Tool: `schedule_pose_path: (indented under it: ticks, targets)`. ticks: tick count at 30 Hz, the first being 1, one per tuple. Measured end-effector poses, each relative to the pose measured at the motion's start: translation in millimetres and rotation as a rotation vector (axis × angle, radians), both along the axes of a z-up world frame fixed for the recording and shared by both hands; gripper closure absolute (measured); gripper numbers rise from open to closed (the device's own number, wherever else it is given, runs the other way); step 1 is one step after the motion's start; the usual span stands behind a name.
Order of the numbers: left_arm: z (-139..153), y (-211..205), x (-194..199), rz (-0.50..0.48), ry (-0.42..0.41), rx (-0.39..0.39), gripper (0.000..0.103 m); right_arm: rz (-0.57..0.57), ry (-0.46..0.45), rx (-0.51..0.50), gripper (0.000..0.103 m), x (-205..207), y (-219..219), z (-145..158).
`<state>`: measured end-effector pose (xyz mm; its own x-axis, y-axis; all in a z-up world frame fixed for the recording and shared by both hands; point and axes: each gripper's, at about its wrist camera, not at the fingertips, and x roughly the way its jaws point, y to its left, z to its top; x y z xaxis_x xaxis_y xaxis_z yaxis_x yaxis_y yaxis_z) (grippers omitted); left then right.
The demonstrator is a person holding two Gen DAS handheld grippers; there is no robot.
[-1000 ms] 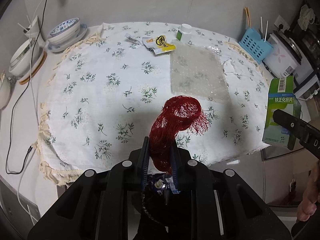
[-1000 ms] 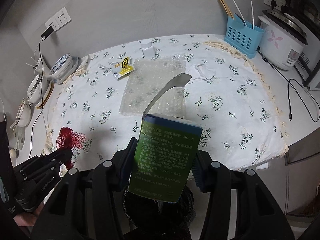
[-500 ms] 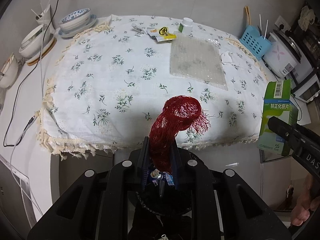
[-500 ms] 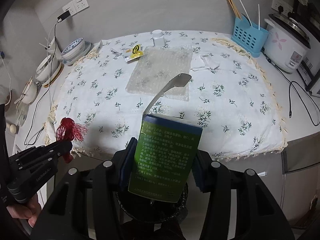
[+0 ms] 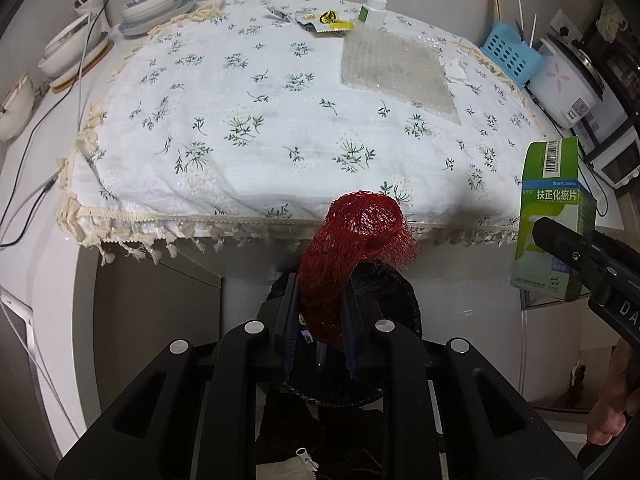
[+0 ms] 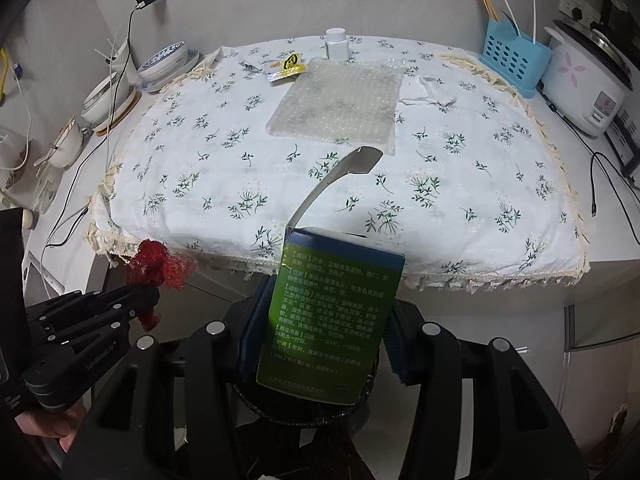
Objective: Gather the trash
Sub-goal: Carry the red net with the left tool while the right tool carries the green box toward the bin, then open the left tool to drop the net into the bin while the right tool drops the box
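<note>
Left claw (image 5: 320,320) pinching a red mesh net (image 5: 352,248) at its lower part; long axis of the net running up and away from the pads, open ruffled mouth at the far end, tilted slightly right. Net held past the front edge of the worktop (image 5: 280,120), above a black bin (image 5: 396,292) whose rim shows just behind and below the pads.

Right claw (image 6: 324,332) clamped on a green medicine box (image 6: 332,320), one pad on each narrow side. Box standing upright along the fingers, printed face toward the camera, top flap (image 6: 340,176) open and arching up and away to the right. Box likewise off the worktop edge, over the dark round bin (image 6: 304,408) seen below it.

Seen from the left wrist, green box (image 5: 556,216) to the far right, barcode flap on top, gripped by the other claw (image 5: 576,256). From the right wrist, red net (image 6: 156,264) at far left, sticking up out of the left claw (image 6: 144,300).

Left on the flowered cloth (image 6: 224,184): bubble wrap sheet (image 6: 340,104), yellow wrapper (image 6: 288,66), white bottle (image 6: 336,44), crumpled clear plastic (image 6: 430,94).
</note>
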<state>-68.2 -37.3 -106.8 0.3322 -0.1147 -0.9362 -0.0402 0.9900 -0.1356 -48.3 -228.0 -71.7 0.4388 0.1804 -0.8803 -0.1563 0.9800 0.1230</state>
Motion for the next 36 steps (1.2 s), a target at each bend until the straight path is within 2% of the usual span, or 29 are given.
schedule_pose_path:
  ticks: [7, 19, 28, 36]
  targets:
    - [-27, 1, -9, 0.001, 0.028, 0.005, 0.085, 0.04, 0.01, -0.023, 0.055, -13, 9, -24]
    - [-73, -3, -26, -0.015, 0.092, 0.011, 0.085, 0.068, 0.09, -0.01, 0.055, -32, 12, -78]
    - [-108, -17, -34, -0.045, 0.139, 0.024, 0.085, 0.039, 0.156, 0.014, 0.055, -43, 0, -116]
    - [-142, -46, -41, -0.1, 0.19, 0.011, 0.085, 0.009, 0.187, 0.006, 0.055, -57, -16, -131]
